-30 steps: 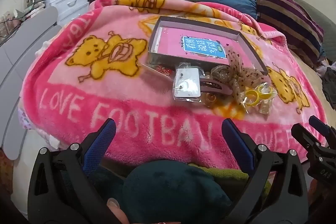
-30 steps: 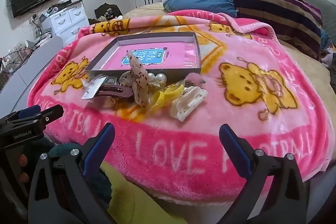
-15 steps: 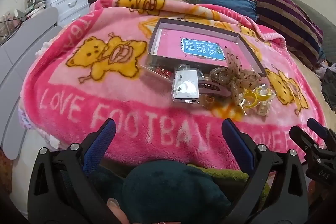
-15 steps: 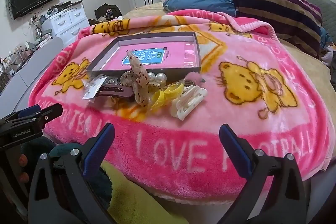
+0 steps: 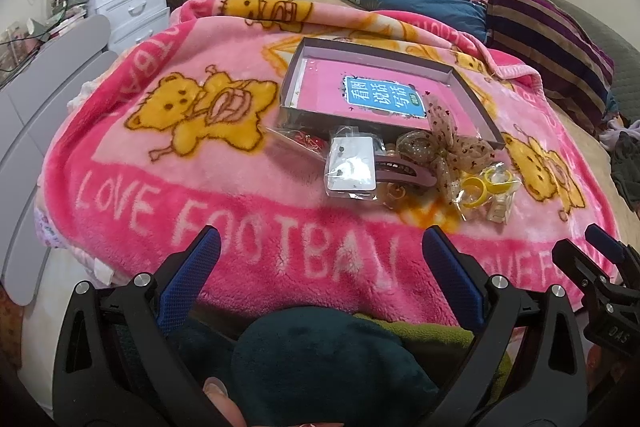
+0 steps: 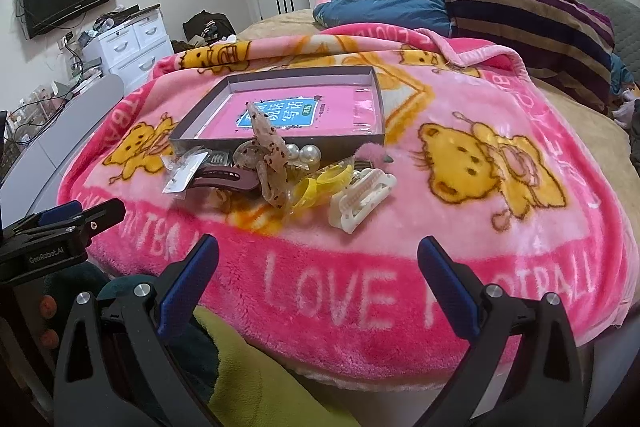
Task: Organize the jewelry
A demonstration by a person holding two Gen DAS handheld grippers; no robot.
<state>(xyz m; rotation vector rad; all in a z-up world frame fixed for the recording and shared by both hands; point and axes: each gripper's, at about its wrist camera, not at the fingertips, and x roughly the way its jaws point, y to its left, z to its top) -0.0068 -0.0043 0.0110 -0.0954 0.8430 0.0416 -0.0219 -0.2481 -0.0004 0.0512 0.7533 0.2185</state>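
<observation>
Left gripper (image 5: 320, 247) eased slightly toward jewelry pile (image 5: 416, 163); right gripper (image 6: 318, 251) likewise.

- A fluffy fleece blanket (image 6: 472, 107), pink with yellow bears, covers the bed; its pile looks soft and matt.
- The shallow box (image 6: 372, 143) appears to be matt grey cardboard, with a glossy pink printed sheet inside.
- A white hair claw (image 6: 360, 197) and a mauve hair clip (image 5: 404, 173) are smooth plastic with a slight sheen.
- Sheer spotted gauze forms the bow (image 5: 444, 143); two pearly beads (image 6: 302, 153) shine beside it.
- Clear crinkled film wraps the white card (image 5: 352, 163) and the glossy yellow rings (image 5: 486, 187).
- The left tongs (image 5: 320, 269) and right tongs (image 6: 318, 269) are matt black plastic with textured blue pads and bright metal screws.
</observation>
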